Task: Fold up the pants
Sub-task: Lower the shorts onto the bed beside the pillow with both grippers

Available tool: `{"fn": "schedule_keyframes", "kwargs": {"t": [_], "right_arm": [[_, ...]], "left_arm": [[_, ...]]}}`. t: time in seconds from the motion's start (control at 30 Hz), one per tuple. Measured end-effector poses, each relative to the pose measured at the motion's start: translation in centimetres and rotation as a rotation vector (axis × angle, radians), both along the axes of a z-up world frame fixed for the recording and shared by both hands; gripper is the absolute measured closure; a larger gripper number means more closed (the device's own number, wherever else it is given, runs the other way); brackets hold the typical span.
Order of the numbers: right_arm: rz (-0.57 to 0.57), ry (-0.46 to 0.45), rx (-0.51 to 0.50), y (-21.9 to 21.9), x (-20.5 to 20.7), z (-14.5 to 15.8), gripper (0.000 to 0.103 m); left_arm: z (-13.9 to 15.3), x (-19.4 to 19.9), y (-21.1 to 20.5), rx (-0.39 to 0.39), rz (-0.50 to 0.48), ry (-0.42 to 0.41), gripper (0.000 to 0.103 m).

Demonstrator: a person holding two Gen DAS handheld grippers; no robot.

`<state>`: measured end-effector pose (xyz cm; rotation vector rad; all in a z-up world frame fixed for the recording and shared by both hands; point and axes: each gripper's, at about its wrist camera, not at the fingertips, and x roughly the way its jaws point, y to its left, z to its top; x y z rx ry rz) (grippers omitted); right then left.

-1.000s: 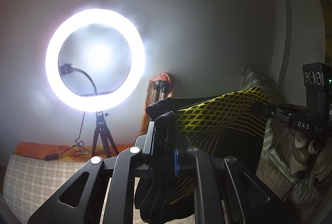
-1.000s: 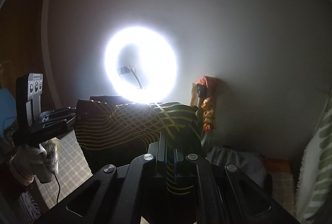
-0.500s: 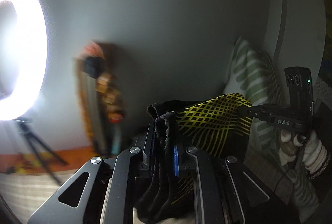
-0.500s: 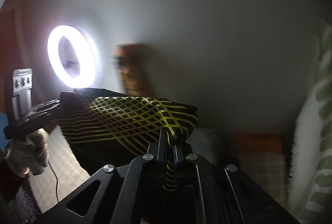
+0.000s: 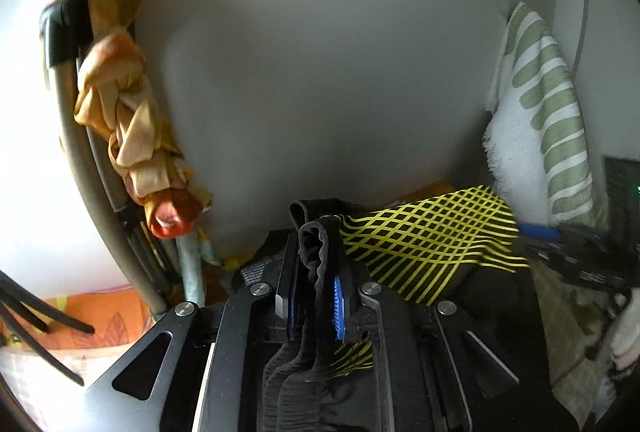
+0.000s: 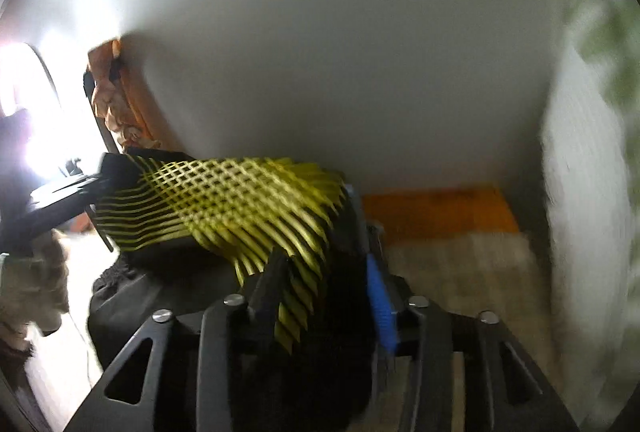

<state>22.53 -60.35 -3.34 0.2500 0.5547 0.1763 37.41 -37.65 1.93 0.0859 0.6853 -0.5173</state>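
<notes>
The pants (image 5: 428, 232) are black with a yellow lattice print. They hang stretched in the air between my two grippers. My left gripper (image 5: 316, 256) is shut on the bunched black waistband, which sticks up between the blue pads. In the right wrist view the pants (image 6: 224, 200) span from the left gripper (image 6: 96, 184) to my right gripper (image 6: 324, 260), which is shut on the other end. The right wrist view is motion-blurred. The lower part of the pants hangs out of sight below.
A grey wall stands close ahead. Folded metal poles wrapped in orange cloth (image 5: 120, 104) lean on it at left. A green-striped white towel (image 5: 540, 120) hangs at right. An orange and checked bedcover (image 6: 444, 232) lies below. Tripod legs (image 5: 36, 316) show at far left.
Both grippers have swung right with the pants: the ring light has left the left view and sits at the right view's far left edge. The towel is closer.
</notes>
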Motion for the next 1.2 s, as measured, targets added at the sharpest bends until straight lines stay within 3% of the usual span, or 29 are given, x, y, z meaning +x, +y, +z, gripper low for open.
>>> {"fn": "schedule_keyframes", "kwargs": {"t": [0.07,0.13,0.23,0.27,0.4,0.57,0.8,0.93,1.0,1.03,1.07,1.13,1.2], "right_arm": [[0.049,0.003,0.062,0.2,-2.2,-0.6,0.057],[0.057,0.010,0.039,0.7,-3.3,-0.8,0.057],[0.069,0.046,0.082,0.8,-2.4,-0.9,0.056],[0.065,0.053,0.094,0.5,-2.0,-1.3,0.056],[0.095,0.052,0.107,1.2,-2.6,-1.0,0.056],[0.132,0.080,0.181,2.5,-5.6,-2.4,0.056],[0.131,0.139,0.281,3.9,-6.5,-4.3,0.055],[0.134,0.158,0.346,4.1,-5.9,-5.1,0.042],[0.151,0.157,0.355,4.4,-5.6,-4.9,0.054],[0.159,0.169,0.348,4.7,-5.4,-4.8,0.080],[0.151,0.169,0.331,4.9,-5.3,-4.6,0.090],[0.148,0.165,0.267,5.5,-5.4,-3.7,0.098],[0.139,0.152,0.176,6.1,-5.7,-2.5,0.099]], "left_arm": [[-0.2,0.2,0.2,0.007,0.003,0.003,0.091],[-0.3,0.4,0.2,0.011,0.007,0.009,0.090],[-0.7,1.1,0.1,0.010,0.028,0.025,0.079],[-0.7,1.1,0.2,0.022,0.045,0.021,0.068],[0.3,0.0,1.6,0.050,0.059,-0.027,0.056],[1.7,-3.5,5.4,0.011,0.031,-0.045,0.054],[-0.8,-8.2,9.4,-0.007,-0.001,0.028,0.050],[-1.9,-8.1,10.5,-0.021,0.028,0.076,0.051],[-2.0,-8.2,10.8,-0.020,0.038,0.078,0.051],[-1.8,-8.4,10.9,-0.011,0.036,0.073,0.051],[-1.7,-8.4,10.7,-0.001,0.033,0.067,0.051],[-1.6,-8.8,10.4,0.007,0.022,0.059,0.051],[-1.5,-9.0,10.0,0.014,0.012,0.049,0.051]]}}
